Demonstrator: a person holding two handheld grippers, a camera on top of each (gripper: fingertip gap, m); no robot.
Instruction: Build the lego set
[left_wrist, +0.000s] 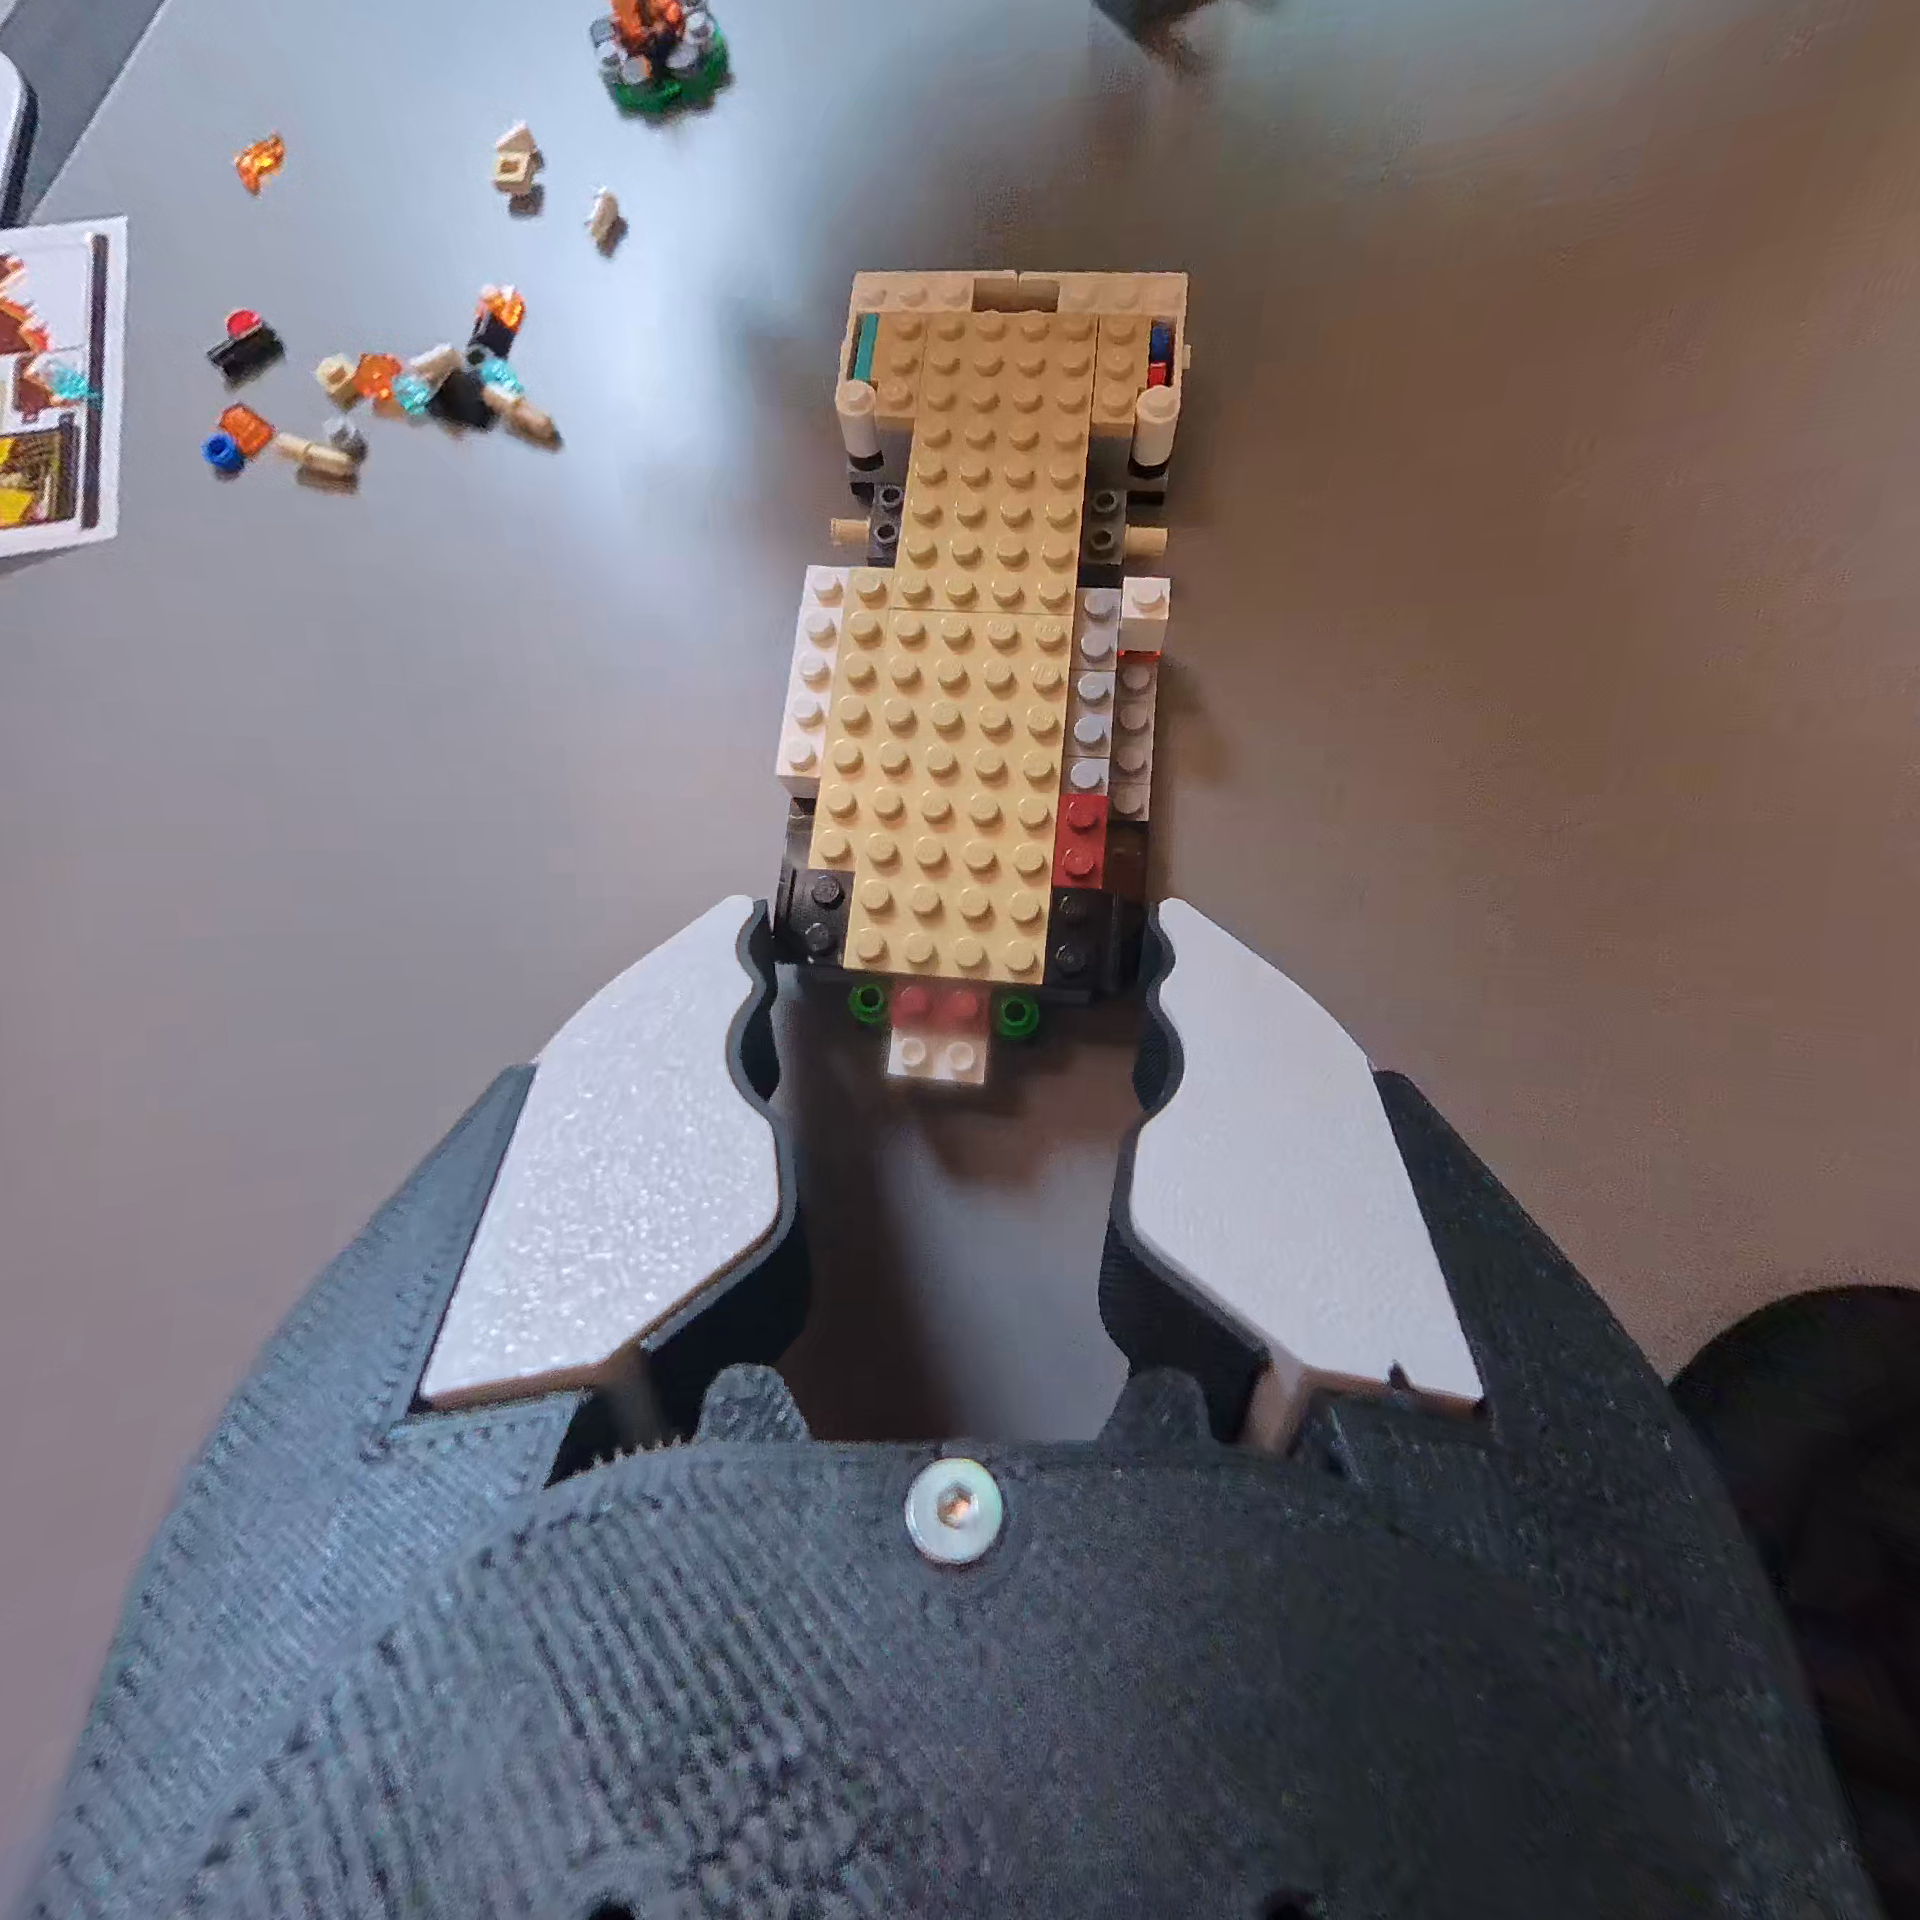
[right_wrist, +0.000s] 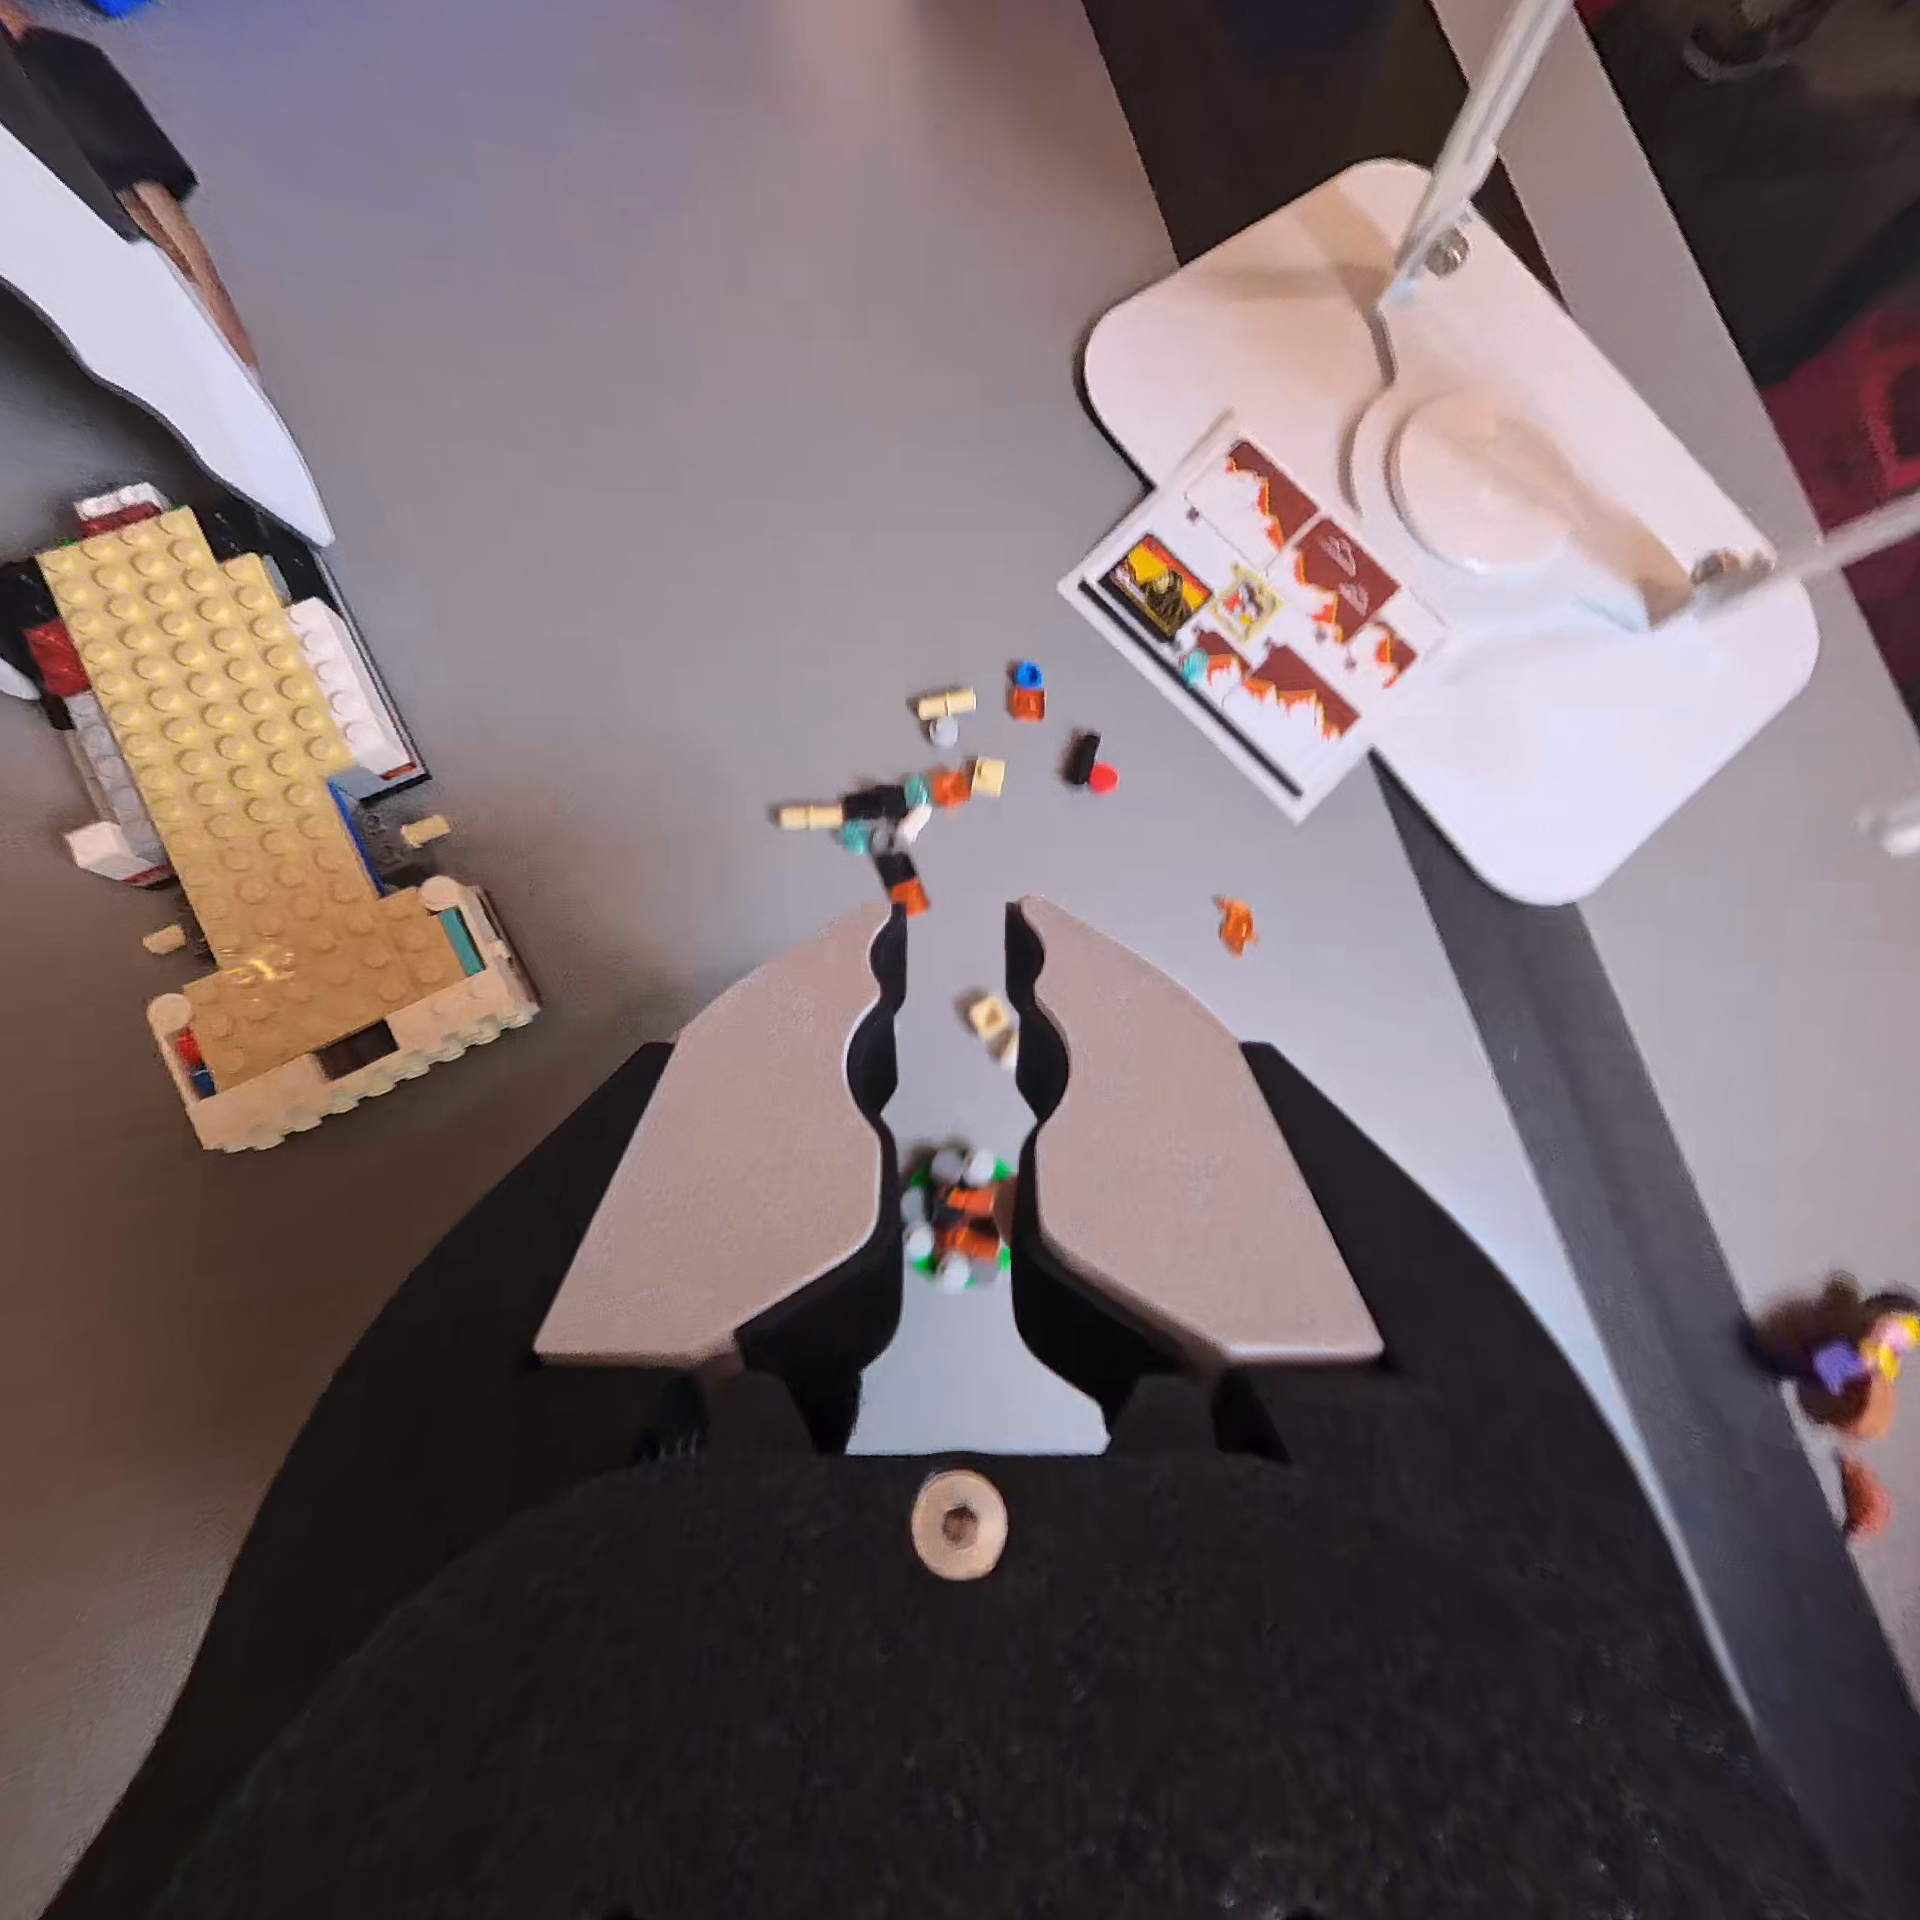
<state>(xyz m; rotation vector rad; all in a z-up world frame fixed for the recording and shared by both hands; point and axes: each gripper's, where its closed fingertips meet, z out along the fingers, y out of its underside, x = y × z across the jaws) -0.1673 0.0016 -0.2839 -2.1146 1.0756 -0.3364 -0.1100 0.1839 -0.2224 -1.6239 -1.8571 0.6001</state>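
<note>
A long tan brick build (left_wrist: 966, 675) with white, grey, red and black side bricks lies on the grey table (left_wrist: 416, 831). My left gripper (left_wrist: 956, 935) is closed on the build's near black end, one pad against each side. The build also shows in the right wrist view (right_wrist: 229, 748), with a white finger (right_wrist: 187, 343) of the left gripper beside it. My right gripper (right_wrist: 958, 920) hovers above the table with a narrow gap between its pads and holds nothing. Below it lie a small tan piece (right_wrist: 989, 1016) and a small campfire build on a green base (right_wrist: 956, 1216).
A scatter of small loose pieces (right_wrist: 904, 800) lies ahead of the right gripper and also shows in the left wrist view (left_wrist: 416, 384). A sticker sheet (right_wrist: 1247, 613) rests on a white stand base (right_wrist: 1558, 727). A small figure (right_wrist: 1849, 1371) sits at the right edge.
</note>
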